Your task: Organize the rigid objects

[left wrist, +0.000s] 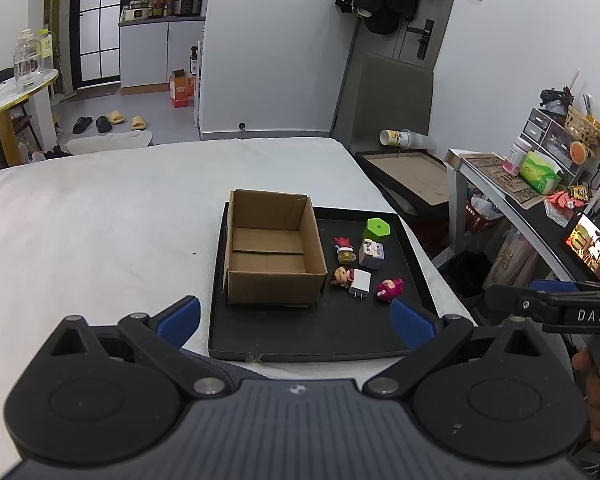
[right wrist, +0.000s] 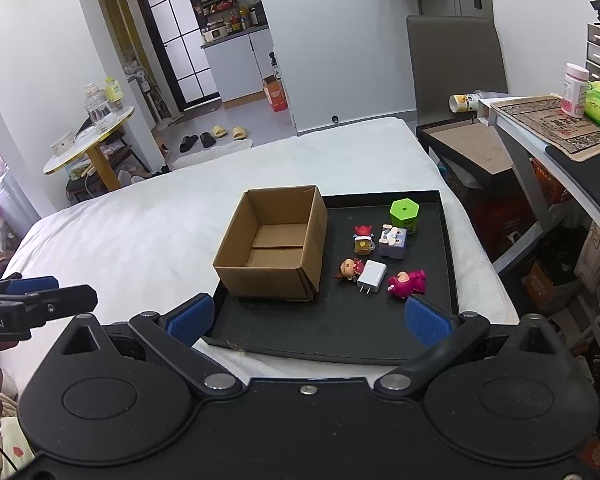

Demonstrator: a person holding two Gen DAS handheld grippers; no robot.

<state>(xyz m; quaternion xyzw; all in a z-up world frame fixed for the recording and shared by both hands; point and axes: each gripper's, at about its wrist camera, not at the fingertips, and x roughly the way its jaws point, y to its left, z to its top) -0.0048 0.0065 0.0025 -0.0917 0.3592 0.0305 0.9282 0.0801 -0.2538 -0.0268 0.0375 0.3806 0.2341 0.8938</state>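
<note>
1. Your right claw [right wrist: 307,322] is cut off at the frame edge in the left wrist view; only its dark side shows there, so judge it from its own camera.
2. The small figures are hard to read: a red-hatted figure [right wrist: 363,238], a brown-haired doll [right wrist: 349,269] and a pink toy [right wrist: 406,283] lie on the black tray [right wrist: 340,336], details unclear.
3. The tray rests on the white bed [right wrist: 140,232], straight ahead of both claws; its near edge sits just beyond your fingertips.
4. The open cardboard box [right wrist: 274,256] stands empty on the tray's left part, ahead and between the fingers of your left claw [left wrist: 296,322].
5. The white charger [right wrist: 371,276] lies ahead of your right claw, nearer its right finger, between the doll and the pink toy.
6. The green hexagonal box [right wrist: 404,216] and a purple-white block [right wrist: 393,242] sit farther off, beyond the charger, toward the tray's far right corner.
7. Your left claw is spread wide, blue pads [left wrist: 180,320] apart, holding nothing and touching nothing.
8. Your right claw is likewise spread wide, empty, hovering short of the tray.
</note>
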